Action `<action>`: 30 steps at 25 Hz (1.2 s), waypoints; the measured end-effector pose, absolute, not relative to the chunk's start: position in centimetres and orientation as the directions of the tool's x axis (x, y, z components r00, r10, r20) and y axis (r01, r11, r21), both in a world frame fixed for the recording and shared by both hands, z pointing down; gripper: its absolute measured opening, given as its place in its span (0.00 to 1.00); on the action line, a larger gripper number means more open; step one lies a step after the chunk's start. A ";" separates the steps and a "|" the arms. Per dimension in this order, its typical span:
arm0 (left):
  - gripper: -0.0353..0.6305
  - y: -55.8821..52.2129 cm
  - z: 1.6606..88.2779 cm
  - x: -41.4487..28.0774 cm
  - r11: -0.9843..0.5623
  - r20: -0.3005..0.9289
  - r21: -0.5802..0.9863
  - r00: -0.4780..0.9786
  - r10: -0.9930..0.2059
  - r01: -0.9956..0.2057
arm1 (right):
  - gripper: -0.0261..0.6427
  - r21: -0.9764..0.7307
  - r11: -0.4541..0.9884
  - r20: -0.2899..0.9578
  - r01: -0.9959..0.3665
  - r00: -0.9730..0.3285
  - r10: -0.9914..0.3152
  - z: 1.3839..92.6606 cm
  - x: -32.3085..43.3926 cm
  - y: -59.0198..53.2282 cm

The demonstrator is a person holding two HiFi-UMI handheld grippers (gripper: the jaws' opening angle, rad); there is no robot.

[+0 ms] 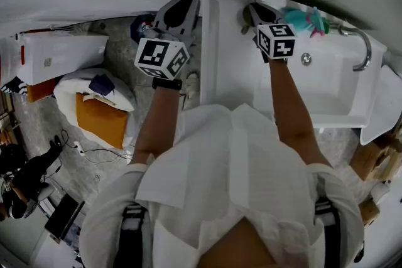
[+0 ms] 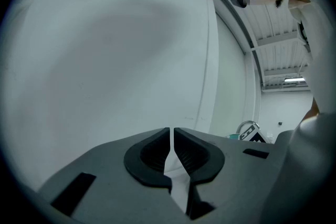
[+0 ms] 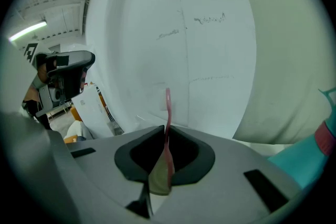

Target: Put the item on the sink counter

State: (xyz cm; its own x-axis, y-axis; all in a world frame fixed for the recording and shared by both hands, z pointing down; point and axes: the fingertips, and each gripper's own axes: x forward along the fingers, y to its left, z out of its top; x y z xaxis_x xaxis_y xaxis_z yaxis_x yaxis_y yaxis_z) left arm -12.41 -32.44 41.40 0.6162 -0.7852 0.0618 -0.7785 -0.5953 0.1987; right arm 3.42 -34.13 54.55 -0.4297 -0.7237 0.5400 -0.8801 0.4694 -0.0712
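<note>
My right gripper (image 1: 250, 12) hangs over the far left corner of the white sink counter (image 1: 227, 66), close to the wall. It is shut on a thin pink item (image 3: 168, 107) that sticks up from between the jaws, pink stem above and a wider olive part (image 3: 159, 178) below; I cannot tell what kind of item it is. The right gripper (image 3: 166, 140) faces the white wall. My left gripper (image 1: 180, 6) is held left of the counter, off its edge, and is shut with nothing in it. In its own view the left gripper (image 2: 172, 140) points at a bare white wall.
A basin (image 1: 317, 94) with a chrome faucet (image 1: 363, 50) takes up the counter's right part. A teal bottle (image 1: 306, 20) stands behind the basin, near the right gripper. On the floor to the left are a white bin (image 1: 59, 56), an orange bag (image 1: 100, 119) and cables.
</note>
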 end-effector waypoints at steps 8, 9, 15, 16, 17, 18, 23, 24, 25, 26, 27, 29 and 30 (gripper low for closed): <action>0.11 -32.3 41.3 -12.6 -0.596 0.062 0.199 0.617 -0.785 -0.778 | 0.08 -0.031 0.471 0.559 -0.882 -0.405 -0.723 54.7 3.3 -34.2; 0.11 -32.3 41.3 -12.5 -0.596 0.062 0.199 0.617 -0.784 -0.778 | 0.08 -0.031 0.470 0.559 -0.882 -0.405 -0.723 54.7 3.3 -34.2; 0.11 -32.3 41.3 -12.6 -0.597 0.062 0.197 0.618 -0.784 -0.778 | 0.08 -0.045 0.462 0.556 -0.885 -0.407 -0.725 54.7 3.3 -34.2; 0.11 -32.3 41.3 -12.6 -0.597 0.062 0.197 0.618 -0.784 -0.778 | 0.08 -0.046 0.462 0.556 -0.886 -0.407 -0.725 54.7 3.3 -34.2; 0.11 -32.3 41.3 -12.6 -0.597 0.062 0.197 0.618 -0.784 -0.777 | 0.08 -0.046 0.462 0.555 -0.885 -0.407 -0.725 54.7 3.3 -34.1; 0.11 -32.2 41.2 -12.6 -0.598 0.061 0.196 0.618 -0.784 -0.777 | 0.08 -0.046 0.463 0.555 -0.885 -0.408 -0.725 54.7 3.3 -34.1; 0.11 -32.3 41.1 -12.6 -0.598 0.063 0.194 0.618 -0.783 -0.778 | 0.08 -0.053 0.466 0.552 -0.883 -0.415 -0.723 54.5 3.3 -34.0; 0.11 -32.3 41.2 -12.6 -0.598 0.064 0.195 0.618 -0.784 -0.778 | 0.08 -0.056 0.466 0.552 -0.883 -0.417 -0.723 54.5 3.3 -34.0; 0.11 -32.3 41.2 -12.6 -0.598 0.064 0.196 0.618 -0.783 -0.778 | 0.08 -0.058 0.466 0.551 -0.883 -0.417 -0.722 54.5 3.3 -34.0; 0.11 -32.3 41.1 -12.6 -0.598 0.064 0.196 0.619 -0.783 -0.777 | 0.08 -0.061 0.465 0.551 -0.883 -0.418 -0.723 54.5 3.3 -34.0; 0.11 -32.2 41.1 -12.6 -0.599 0.063 0.195 0.619 -0.783 -0.777 | 0.08 -0.062 0.464 0.550 -0.884 -0.418 -0.723 54.5 3.3 -33.9; 0.11 -32.2 41.0 -12.7 -0.599 0.063 0.193 0.619 -0.783 -0.777 | 0.08 -0.067 0.463 0.549 -0.884 -0.420 -0.723 54.4 3.2 -33.8; 0.11 -32.2 41.0 -12.7 -0.599 0.064 0.193 0.619 -0.783 -0.778 | 0.08 -0.069 0.462 0.548 -0.884 -0.421 -0.723 54.4 3.2 -33.8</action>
State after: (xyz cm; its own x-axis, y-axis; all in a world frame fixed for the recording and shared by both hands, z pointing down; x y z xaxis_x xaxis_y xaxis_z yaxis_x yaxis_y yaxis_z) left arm -12.69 -32.15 40.96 0.6187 -0.7831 0.0637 -0.7775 -0.5986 0.1926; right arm 3.21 -33.79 54.41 -0.4207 -0.7229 0.5481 -0.8840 0.4624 -0.0685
